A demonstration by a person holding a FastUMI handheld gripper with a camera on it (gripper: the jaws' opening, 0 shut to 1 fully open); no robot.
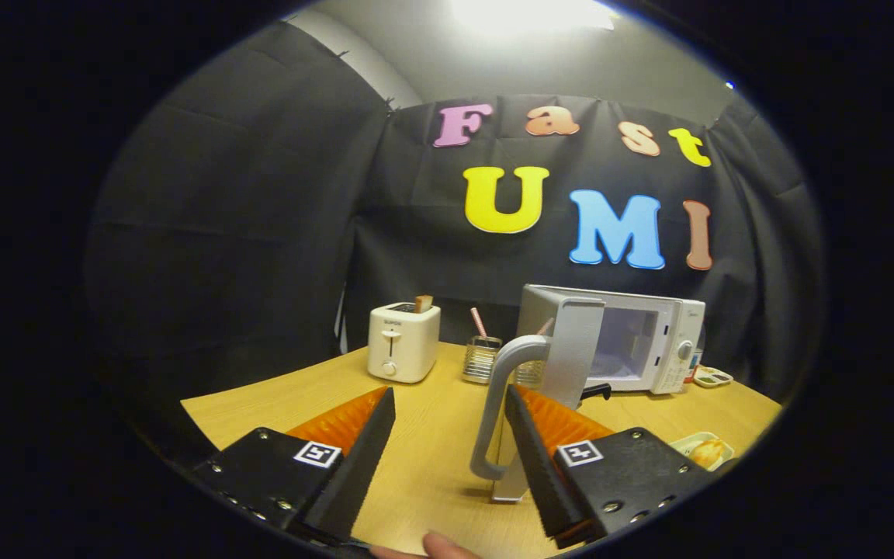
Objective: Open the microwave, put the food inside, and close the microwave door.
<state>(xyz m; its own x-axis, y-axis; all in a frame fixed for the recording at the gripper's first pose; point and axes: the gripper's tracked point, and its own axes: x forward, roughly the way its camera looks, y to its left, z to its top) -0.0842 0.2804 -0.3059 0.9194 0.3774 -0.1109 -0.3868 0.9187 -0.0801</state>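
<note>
The white microwave (672, 341) stands on the wooden table (431, 466) with its door (571, 341) swung wide open toward me, so I see the door edge-on and the bare cavity (625, 341) behind it. The door's curved grey handle (493, 404) hangs between my fingers, right against the inner side of the right one. My gripper (449, 392) is open, with a wide gap and only the right finger near the handle. The food (707, 450), a pale bun-like piece on a small white plate, lies on the table beside my right finger, outside the microwave.
A white toaster (403, 341) with a slice of toast in it stands at the back left. Two glass cups (482, 359) with straws sit between the toaster and the microwave. A small tray (712, 377) lies right of the microwave. A person's fingertip (435, 547) shows below my fingers.
</note>
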